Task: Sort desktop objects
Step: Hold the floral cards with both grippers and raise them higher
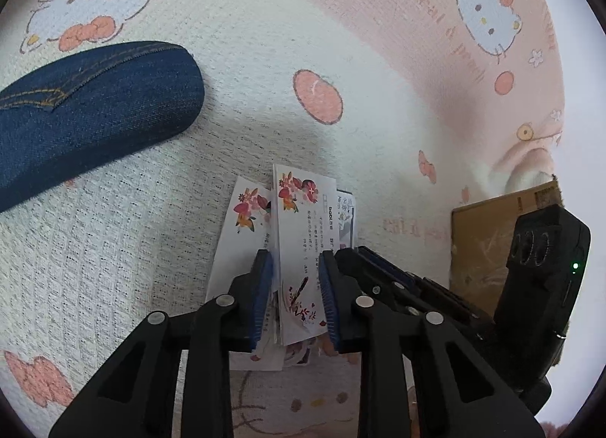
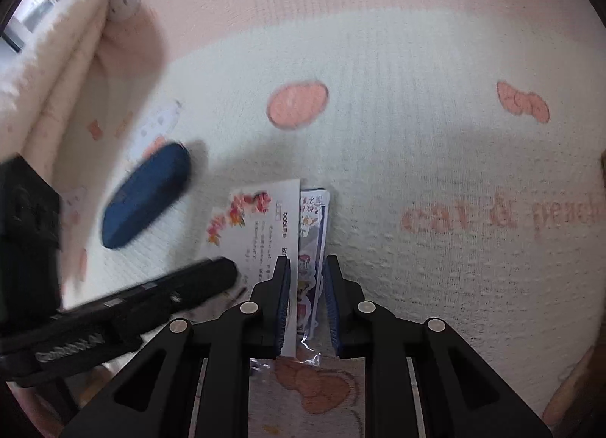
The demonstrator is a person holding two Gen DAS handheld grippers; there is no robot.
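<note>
Cards [image 1: 303, 248] with flower prints sit low in the middle of the left view, between the left gripper's [image 1: 296, 267] blue pads, which press their sides. In the right view, the right gripper [image 2: 307, 275] is nearly closed on a shiny sticker pack [image 2: 312, 245] beside them. A blue denim case [image 1: 87, 108] lies at upper left on the cat-print blanket [image 1: 378, 59]. A cardboard box [image 1: 481, 245] stands at right.
</note>
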